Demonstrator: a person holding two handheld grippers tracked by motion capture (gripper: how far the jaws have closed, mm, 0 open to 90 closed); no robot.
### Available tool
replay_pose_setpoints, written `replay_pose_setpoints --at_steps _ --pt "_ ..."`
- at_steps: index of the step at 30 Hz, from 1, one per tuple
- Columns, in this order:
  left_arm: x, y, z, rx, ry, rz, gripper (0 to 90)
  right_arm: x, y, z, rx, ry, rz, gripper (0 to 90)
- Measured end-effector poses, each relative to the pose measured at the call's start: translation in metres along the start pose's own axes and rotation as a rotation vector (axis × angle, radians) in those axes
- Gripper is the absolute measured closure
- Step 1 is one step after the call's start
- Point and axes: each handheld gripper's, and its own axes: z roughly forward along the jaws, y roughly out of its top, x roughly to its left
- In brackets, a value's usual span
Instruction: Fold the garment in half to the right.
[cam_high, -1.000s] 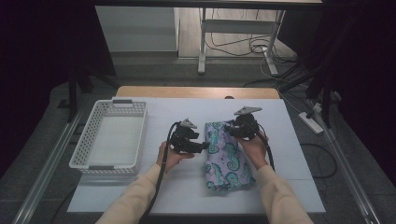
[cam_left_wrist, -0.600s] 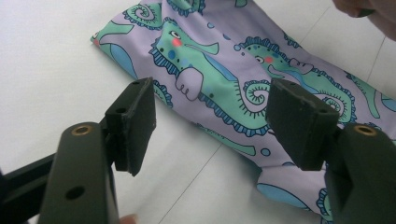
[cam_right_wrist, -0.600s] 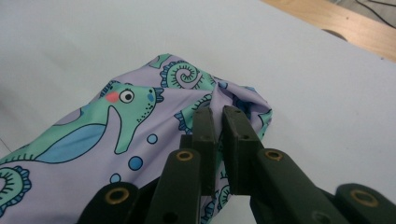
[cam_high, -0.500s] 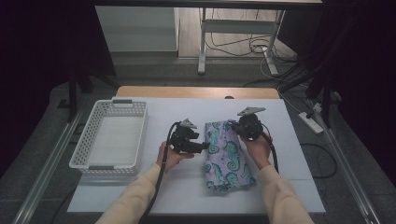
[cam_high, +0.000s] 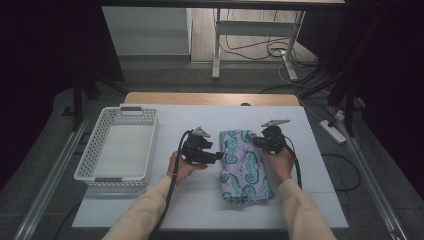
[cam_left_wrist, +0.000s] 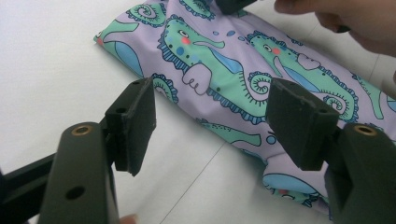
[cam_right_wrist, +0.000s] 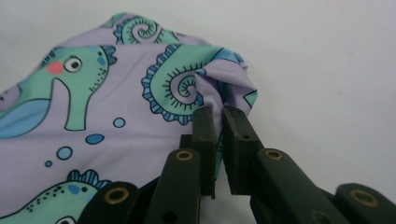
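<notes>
Lay folded at table (cam_high: 320, 200) centre: seahorse cloth (cam_high: 245, 167). Right gripper (cam_right_wrist: 219, 116) just closed, pinching its 1 o'clock corner; left gripper (cam_left_wrist: 210, 126) gaped wide at 9 o'clock, empty. Next, likely: lift corner gently, fold over.

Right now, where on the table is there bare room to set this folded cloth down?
Bare patches: the white table top between the basket and the left gripper, the strip beyond the seahorse cloth, and the near edge below it. The basket is empty too. It is crowded mid-table, where the right gripper pinches the cloth's far corner.
</notes>
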Motion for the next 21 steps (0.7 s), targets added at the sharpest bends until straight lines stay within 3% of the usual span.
replay_pose_setpoints --at_steps 7,14,21 --pt "0.0 0.0 0.0 0.001 0.0 -0.002 33.6 0.004 0.0 0.007 -0.004 -0.013 -0.024 82.9" --pt "0.001 -0.001 -0.001 0.003 0.006 -0.002 33.6 0.007 0.009 0.01 -0.054 -0.002 -0.049 84.3" --pt "0.003 -0.004 -0.003 0.003 0.012 -0.011 33.6 0.011 0.017 0.018 -0.052 0.004 -0.068 84.4"
